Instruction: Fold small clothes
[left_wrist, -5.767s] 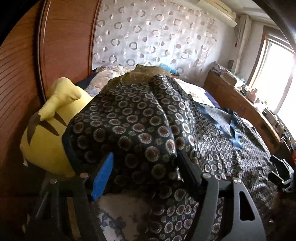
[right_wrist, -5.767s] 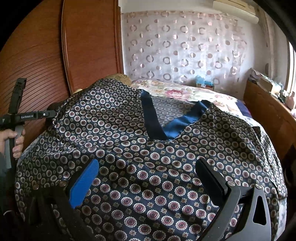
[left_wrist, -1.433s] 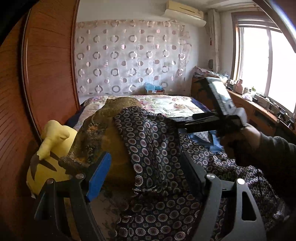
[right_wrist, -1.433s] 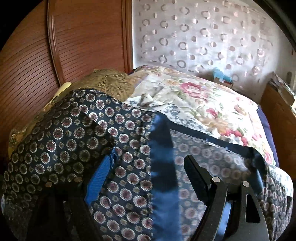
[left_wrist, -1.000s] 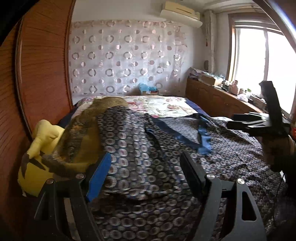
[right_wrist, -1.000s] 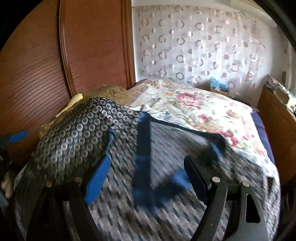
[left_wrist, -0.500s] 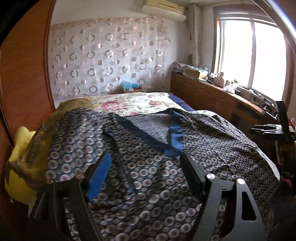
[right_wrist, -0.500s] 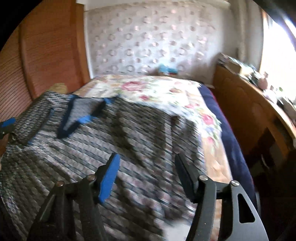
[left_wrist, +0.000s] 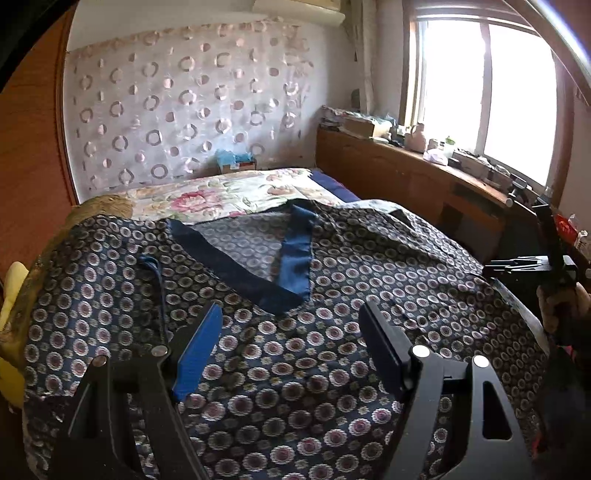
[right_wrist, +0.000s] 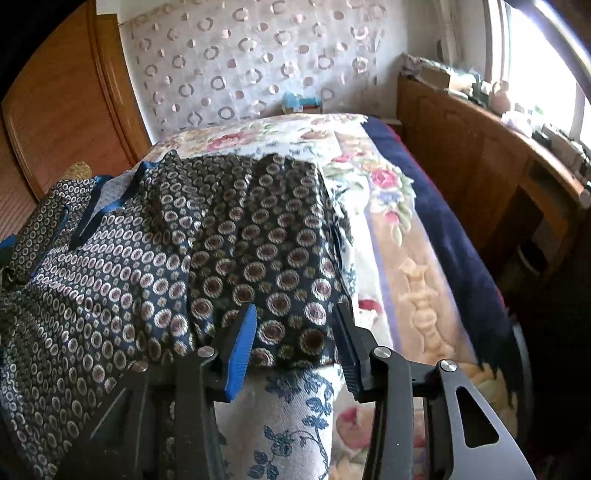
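Left wrist view: the left gripper (left_wrist: 291, 347) hovers above a dark patterned garment (left_wrist: 295, 369) spread over the bed (left_wrist: 229, 188); its jaws stand wide, with cloth below them but nothing pinched. Beyond the jaws lies the garment's blue neckline band (left_wrist: 291, 254). Left of the jaws a yellow plush toy (left_wrist: 11, 295) and a golden-brown cushion (left_wrist: 103, 206) show at the garment's edge, with a wooden headboard (left_wrist: 33, 147) behind them. Far beyond the jaws hangs a curtain with ring pattern (left_wrist: 184, 110), with a small blue box (left_wrist: 234, 160) at its foot. To the right of the jaws a wooden sideboard (left_wrist: 406, 177) carries clutter beneath a bright window (left_wrist: 498, 92). At the far right a hand (left_wrist: 561, 302) grips the black handle of the other tool.

Right wrist view: the right gripper (right_wrist: 295, 339) has its jaws narrowed, having just been closing, and the garment's sleeve end (right_wrist: 280, 277) lies between them; whether the pads press the cloth cannot be told. Under the jaws a white cloth with blue flowers (right_wrist: 295, 424) shows, and right of them the floral bedspread (right_wrist: 406, 277) and a navy blanket (right_wrist: 454, 240), then the sideboard. Nothing stands between either pair of jaws and the cloth.

No writing or label can be read in either view.
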